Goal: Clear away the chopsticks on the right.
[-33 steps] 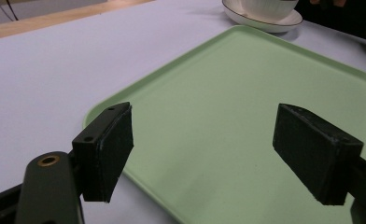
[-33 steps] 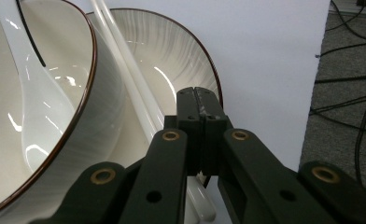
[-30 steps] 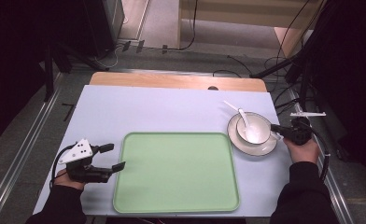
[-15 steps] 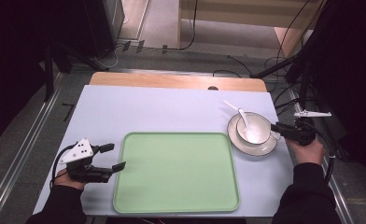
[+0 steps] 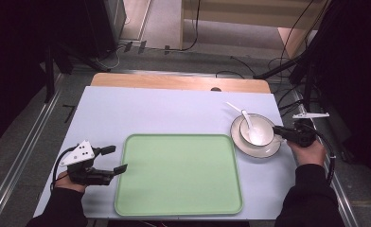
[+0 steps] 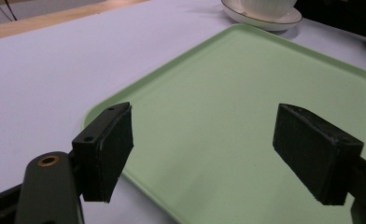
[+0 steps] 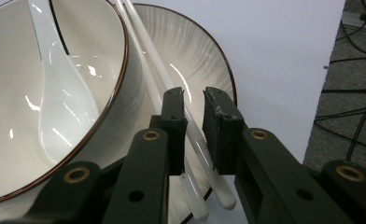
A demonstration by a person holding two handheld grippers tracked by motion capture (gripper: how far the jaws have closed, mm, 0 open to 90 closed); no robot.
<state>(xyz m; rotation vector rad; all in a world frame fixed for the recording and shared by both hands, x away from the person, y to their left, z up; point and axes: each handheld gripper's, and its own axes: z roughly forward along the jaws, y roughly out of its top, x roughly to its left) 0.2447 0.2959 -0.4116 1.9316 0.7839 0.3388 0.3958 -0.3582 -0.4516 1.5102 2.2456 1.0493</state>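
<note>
A white bowl with a brown rim stands on a ribbed white plate at the table's right, and a white spoon lies in it. Two white chopsticks rest on the plate beside the bowl. My right gripper reaches the plate from the right. Its jaws have just been closing, and they are shut on one chopstick while the other runs under the left jaw. My left gripper is held open at the left edge of the green tray, with nothing between its pads.
The green tray is bare and fills the table's front middle. A wooden strip runs along the far edge. Cables and dark stands crowd the floor at the back and right.
</note>
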